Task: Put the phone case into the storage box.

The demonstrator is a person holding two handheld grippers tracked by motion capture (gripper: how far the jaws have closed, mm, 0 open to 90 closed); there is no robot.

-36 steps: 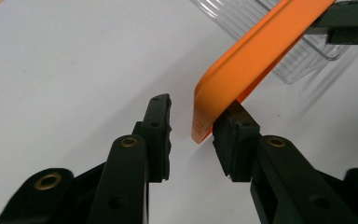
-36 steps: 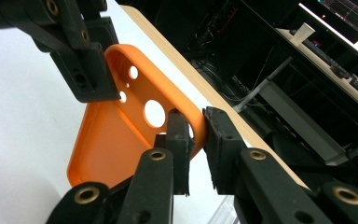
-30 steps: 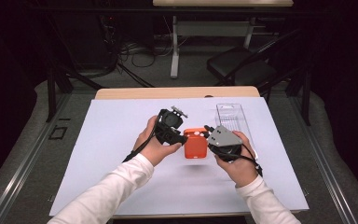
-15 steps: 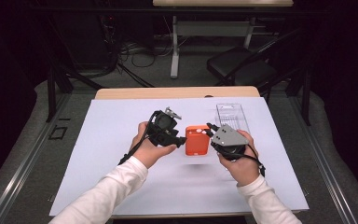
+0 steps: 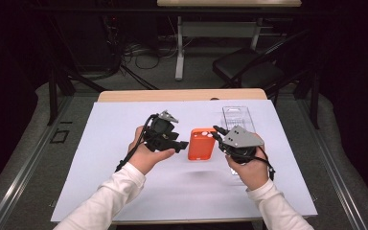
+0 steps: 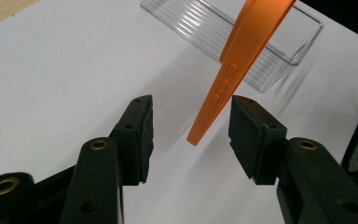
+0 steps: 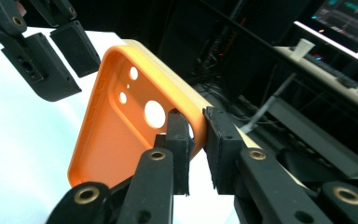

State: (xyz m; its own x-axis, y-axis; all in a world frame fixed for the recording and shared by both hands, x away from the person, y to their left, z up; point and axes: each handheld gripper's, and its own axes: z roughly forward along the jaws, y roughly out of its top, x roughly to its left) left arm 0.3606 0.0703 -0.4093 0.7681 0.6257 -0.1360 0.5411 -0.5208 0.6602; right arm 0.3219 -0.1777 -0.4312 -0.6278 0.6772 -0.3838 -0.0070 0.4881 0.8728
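Wooden worktop covered by white sheet short of the far edge; clear ribbed plastic tray lies near far right corner.

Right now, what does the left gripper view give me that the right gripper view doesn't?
Left gripper view alone: the orange phone case's side buttons, edge-on between the open left tongs, whose jaws have just been opening, and the clear plastic tray behind. Right gripper view alone: the right tongs shut on the case's rim, and its camera cutouts. Both: the case, the left tongs and the white table cover.
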